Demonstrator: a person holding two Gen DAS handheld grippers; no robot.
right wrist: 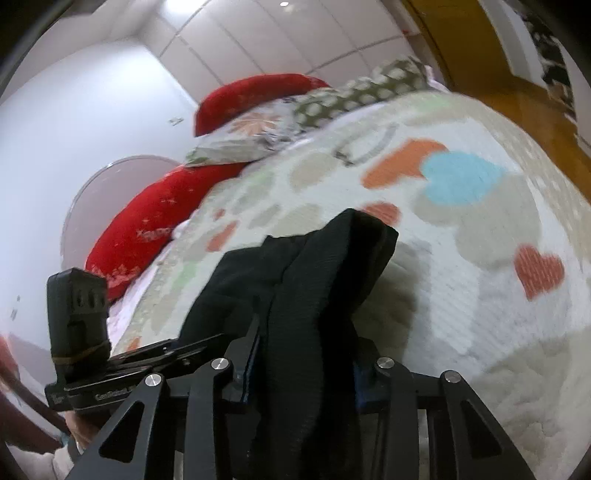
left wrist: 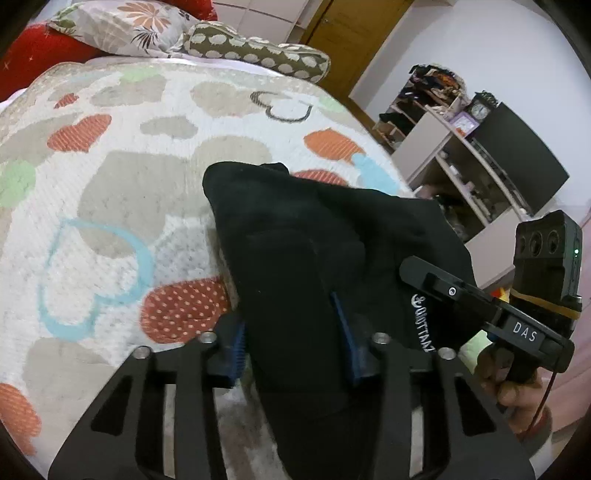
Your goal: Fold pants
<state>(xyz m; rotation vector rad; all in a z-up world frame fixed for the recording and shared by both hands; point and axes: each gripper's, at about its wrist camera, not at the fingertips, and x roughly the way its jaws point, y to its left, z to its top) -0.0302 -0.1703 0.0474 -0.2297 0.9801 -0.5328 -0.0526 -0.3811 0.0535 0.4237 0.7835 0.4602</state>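
The black pants [left wrist: 314, 236] hang bunched between both grippers above the heart-patterned bedspread [left wrist: 122, 192]. My left gripper [left wrist: 291, 332] is shut on a thick fold of the pants, with blue pads on either side of the cloth. The right gripper shows in the left wrist view [left wrist: 424, 275] at the right, biting the pants' edge near a white logo. In the right wrist view my right gripper [right wrist: 303, 365] is shut on the ribbed black pants [right wrist: 314, 280], which drape forward over the bedspread [right wrist: 461, 258]. The left gripper's body [right wrist: 122, 369] is at lower left.
Pillows lie at the head of the bed: a red one [right wrist: 147, 229], a floral one [left wrist: 122, 26] and a brown dotted one [left wrist: 258, 51]. A shelf unit [left wrist: 454, 147] with a dark screen [left wrist: 517, 158] stands beside the bed on the right, near a wooden door [left wrist: 351, 37].
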